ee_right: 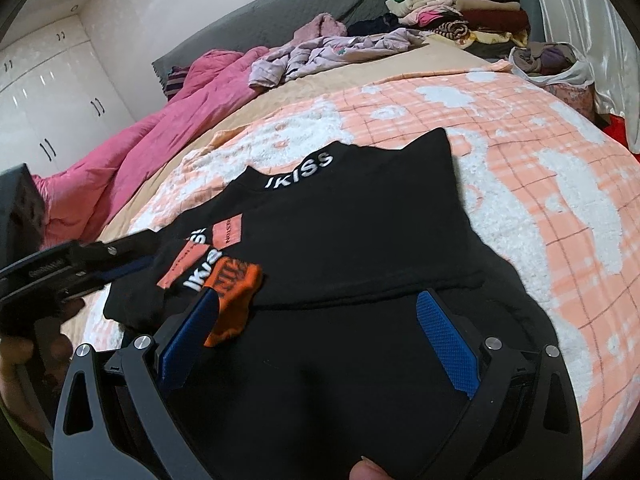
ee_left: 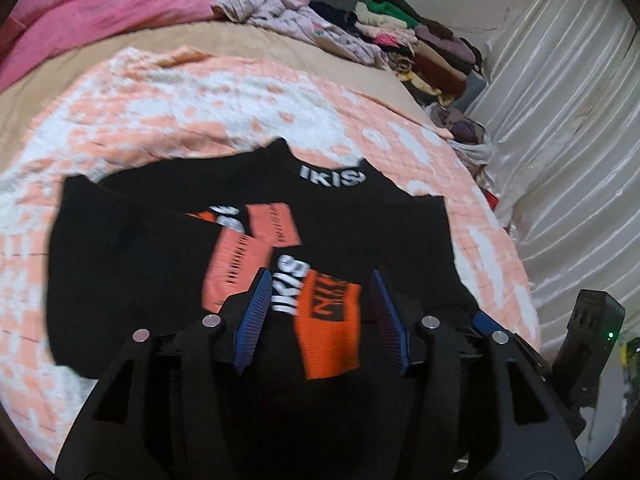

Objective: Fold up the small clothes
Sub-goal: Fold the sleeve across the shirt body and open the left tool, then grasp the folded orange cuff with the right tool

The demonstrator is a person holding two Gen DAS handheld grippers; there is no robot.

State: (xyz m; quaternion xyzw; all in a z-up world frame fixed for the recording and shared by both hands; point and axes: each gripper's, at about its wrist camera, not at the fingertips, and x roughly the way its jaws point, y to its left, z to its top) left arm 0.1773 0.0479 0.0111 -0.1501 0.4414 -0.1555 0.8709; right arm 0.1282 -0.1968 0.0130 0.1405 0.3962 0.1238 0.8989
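Black top (ee_left: 352,216) lay on the bed's peach blanket (ee_left: 160,120), sleeve seemingly folded inward; left gripper (ee_left: 318,284) and right gripper (ee_right: 320,312) jaws stood apart, unclamped; next, likely the opposite side fold.

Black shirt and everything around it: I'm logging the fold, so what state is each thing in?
Black shirt: partly folded, flat on blanket.
Left hand-held gripper: open, over shirt.
Right hand-held gripper: open, over shirt.
Clothes stack: folded.
Lilac garment: crumpled.
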